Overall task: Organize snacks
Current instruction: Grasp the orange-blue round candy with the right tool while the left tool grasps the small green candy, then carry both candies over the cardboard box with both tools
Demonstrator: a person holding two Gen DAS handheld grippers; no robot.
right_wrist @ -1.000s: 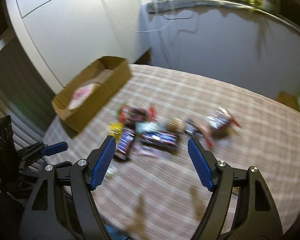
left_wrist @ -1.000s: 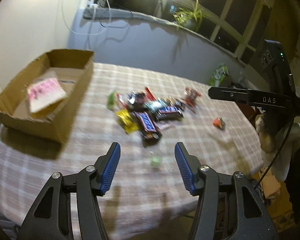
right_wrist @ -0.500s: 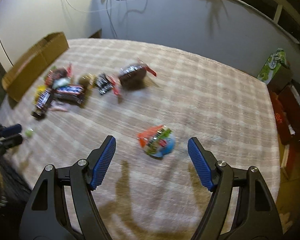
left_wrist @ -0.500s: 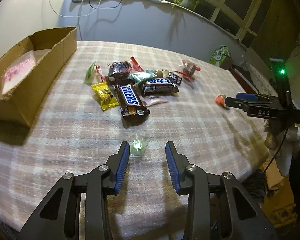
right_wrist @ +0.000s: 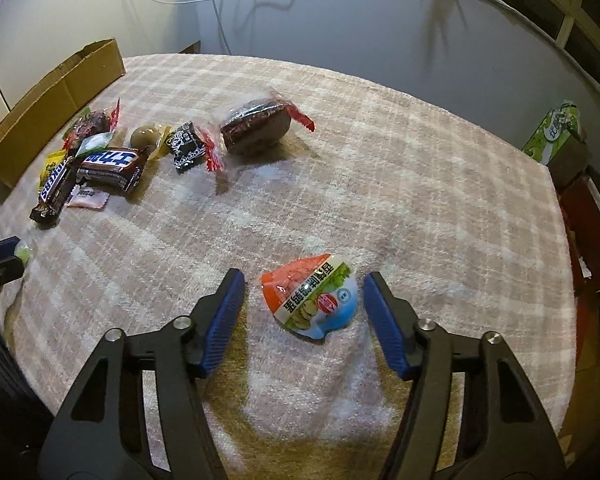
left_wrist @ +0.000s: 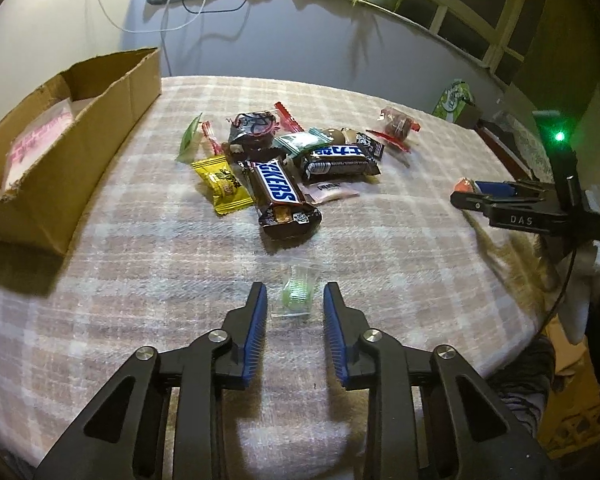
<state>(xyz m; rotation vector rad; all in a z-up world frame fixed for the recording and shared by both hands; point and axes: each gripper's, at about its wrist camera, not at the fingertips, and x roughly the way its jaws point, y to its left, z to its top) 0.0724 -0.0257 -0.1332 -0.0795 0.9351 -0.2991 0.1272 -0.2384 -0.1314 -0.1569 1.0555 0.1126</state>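
Observation:
My left gripper (left_wrist: 294,300) is open, its fingers on either side of a small green candy in clear wrap (left_wrist: 297,290) on the checked tablecloth. My right gripper (right_wrist: 303,286) is open around a round orange, green and blue snack packet (right_wrist: 312,296) lying on the cloth. A pile of snacks lies further back: a Snickers bar (left_wrist: 278,192), a yellow candy (left_wrist: 222,186), a dark bar (left_wrist: 340,163) and a red-wrapped dark cake (right_wrist: 256,122). A cardboard box (left_wrist: 60,136) holding a pink packet stands at the left.
The right gripper also shows at the right edge of the left wrist view (left_wrist: 496,196). A green carton (right_wrist: 556,132) stands beyond the table's far right corner. A wall with cables runs behind the table. The table edge is close below both grippers.
Both grippers have come down and forward. The left one has narrowed around the green candy; the right one has swung away from the pile to the round packet.

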